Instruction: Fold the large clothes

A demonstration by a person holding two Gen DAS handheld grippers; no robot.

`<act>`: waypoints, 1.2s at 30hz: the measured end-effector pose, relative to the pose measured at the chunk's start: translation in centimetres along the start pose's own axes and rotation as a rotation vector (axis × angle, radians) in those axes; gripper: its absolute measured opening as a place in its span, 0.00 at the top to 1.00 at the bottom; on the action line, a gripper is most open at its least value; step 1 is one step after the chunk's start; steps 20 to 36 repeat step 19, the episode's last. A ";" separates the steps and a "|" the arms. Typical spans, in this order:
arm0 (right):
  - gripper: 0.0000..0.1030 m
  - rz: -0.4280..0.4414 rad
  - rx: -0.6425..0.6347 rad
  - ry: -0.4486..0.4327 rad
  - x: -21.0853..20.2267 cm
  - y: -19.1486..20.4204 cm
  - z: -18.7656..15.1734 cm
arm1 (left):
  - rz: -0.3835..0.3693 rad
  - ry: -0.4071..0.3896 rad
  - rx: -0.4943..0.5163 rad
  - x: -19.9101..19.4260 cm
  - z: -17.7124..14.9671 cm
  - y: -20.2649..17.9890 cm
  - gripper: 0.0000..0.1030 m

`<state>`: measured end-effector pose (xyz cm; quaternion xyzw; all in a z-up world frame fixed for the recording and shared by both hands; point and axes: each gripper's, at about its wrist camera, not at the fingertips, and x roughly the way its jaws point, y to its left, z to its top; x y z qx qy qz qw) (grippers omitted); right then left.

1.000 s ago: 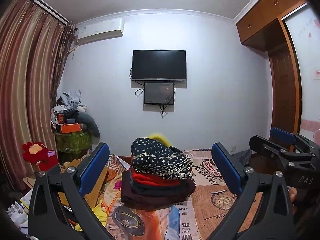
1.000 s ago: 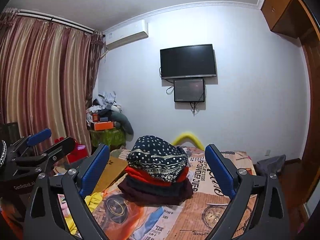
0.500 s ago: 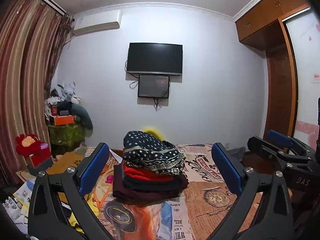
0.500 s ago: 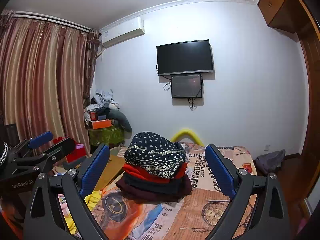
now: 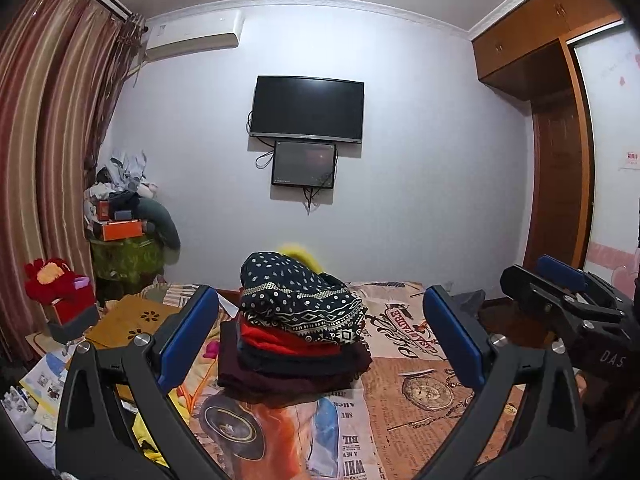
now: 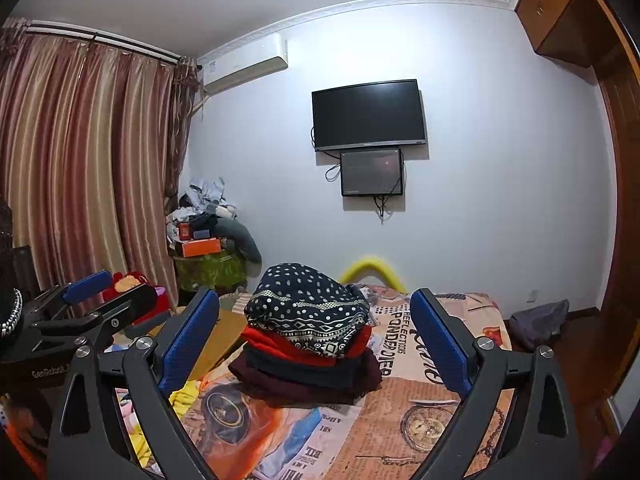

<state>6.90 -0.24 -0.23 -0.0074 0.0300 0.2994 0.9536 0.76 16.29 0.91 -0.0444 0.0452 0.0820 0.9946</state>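
Navy dotted cloth tops the folded pile (image 5: 298, 332) at centre frame on the bed; the left gripper (image 5: 320, 336) gapes wide, empty. Right view: same pile (image 6: 306, 332) centre, right gripper (image 6: 314, 338) wide, empty. Folding looks finished; next, find another garment

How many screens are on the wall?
2. The big TV hangs high on the wall, and a smaller screen sits right below it. Both are dark.
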 end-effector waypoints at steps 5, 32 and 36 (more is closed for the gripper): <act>0.07 -0.002 0.002 -0.002 0.1 -0.1 -0.1 | -0.001 -0.001 0.003 0.0 0.0 -0.1 0.00; 0.07 0.000 -0.004 0.005 0.1 0.2 0.1 | -0.006 0.012 -0.001 -0.2 -0.4 0.1 0.00; 0.07 0.000 -0.004 0.005 0.1 0.2 0.1 | -0.006 0.012 -0.001 -0.2 -0.4 0.1 0.00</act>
